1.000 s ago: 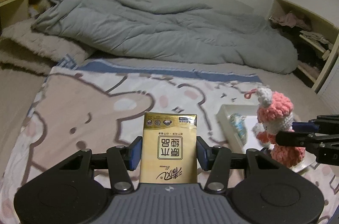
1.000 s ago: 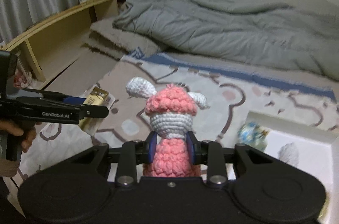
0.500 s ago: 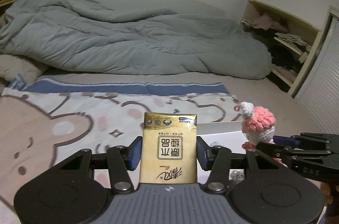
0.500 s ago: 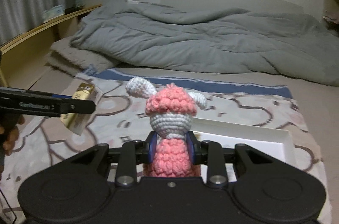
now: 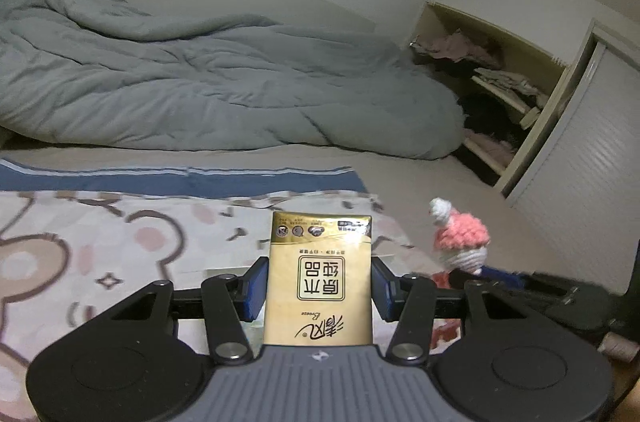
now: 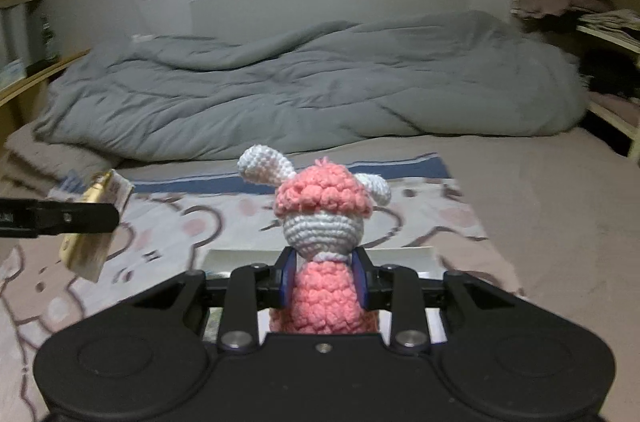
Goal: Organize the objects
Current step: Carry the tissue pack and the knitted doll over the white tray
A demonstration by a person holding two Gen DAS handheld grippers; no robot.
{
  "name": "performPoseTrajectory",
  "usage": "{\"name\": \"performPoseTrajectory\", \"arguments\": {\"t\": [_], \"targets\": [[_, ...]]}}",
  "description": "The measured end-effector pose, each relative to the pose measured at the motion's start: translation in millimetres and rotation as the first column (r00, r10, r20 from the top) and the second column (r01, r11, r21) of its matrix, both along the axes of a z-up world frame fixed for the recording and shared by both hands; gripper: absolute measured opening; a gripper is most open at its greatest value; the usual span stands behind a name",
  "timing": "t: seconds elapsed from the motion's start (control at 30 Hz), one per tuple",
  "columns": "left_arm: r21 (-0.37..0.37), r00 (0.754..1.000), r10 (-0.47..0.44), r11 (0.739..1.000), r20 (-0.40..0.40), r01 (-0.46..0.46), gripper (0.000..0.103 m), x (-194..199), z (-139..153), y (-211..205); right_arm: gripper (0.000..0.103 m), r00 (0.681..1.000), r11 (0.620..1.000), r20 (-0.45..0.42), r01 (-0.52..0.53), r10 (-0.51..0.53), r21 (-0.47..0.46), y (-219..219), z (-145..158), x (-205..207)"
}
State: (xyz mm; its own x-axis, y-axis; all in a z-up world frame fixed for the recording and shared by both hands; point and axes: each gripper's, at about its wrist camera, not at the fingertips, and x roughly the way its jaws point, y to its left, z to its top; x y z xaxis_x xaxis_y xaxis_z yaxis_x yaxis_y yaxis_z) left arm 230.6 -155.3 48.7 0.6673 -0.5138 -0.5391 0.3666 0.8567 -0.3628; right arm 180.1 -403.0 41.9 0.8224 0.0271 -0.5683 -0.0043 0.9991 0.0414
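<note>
Grey duvet [image 6: 304,82] heaped at back; bear-print blanket [image 5: 100,254] w/ white tray [image 6: 320,256] in front. Right gripper [image 6: 323,280] clamped on pink crochet doll [image 6: 324,230], upright, directly over tray, nearer of the two. Left gripper [image 5: 318,286] clamped on gold tissue pack [image 5: 318,282], long axis pointing away, just left of tray.

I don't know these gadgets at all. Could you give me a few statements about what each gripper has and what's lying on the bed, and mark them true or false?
1. The left gripper is shut on a gold tissue pack. True.
2. The right gripper is open, holding nothing. False: it is shut on a pink crochet doll.
3. A grey duvet lies bunched on the bed. True.
4. The doll's ears are black. False: they are white.
</note>
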Motion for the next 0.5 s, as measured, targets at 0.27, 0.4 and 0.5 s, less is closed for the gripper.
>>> {"name": "performPoseTrajectory", "arguments": {"t": [0.27, 0.4, 0.5], "targets": [[-0.155, 0.997, -0.016, 0.988, -0.069, 0.005, 0.053, 21, -32, -41, 0.031, 0.998, 0.997, -0.032, 0.058, -0.06, -0.043, -19, -27, 17], [-0.227, 0.993, -0.057, 0.973, -0.103, 0.032, 0.053, 30, -62, -58, 0.031, 0.995, 0.995, -0.055, 0.077, -0.08, -0.065, -25, -43, 23], [-0.306, 0.984, -0.106, 0.95, -0.141, 0.058, 0.053, 39, -85, -69, 0.031, 0.993, 0.994, -0.069, 0.093, -0.097, -0.058, -33, -52, 28]]}}
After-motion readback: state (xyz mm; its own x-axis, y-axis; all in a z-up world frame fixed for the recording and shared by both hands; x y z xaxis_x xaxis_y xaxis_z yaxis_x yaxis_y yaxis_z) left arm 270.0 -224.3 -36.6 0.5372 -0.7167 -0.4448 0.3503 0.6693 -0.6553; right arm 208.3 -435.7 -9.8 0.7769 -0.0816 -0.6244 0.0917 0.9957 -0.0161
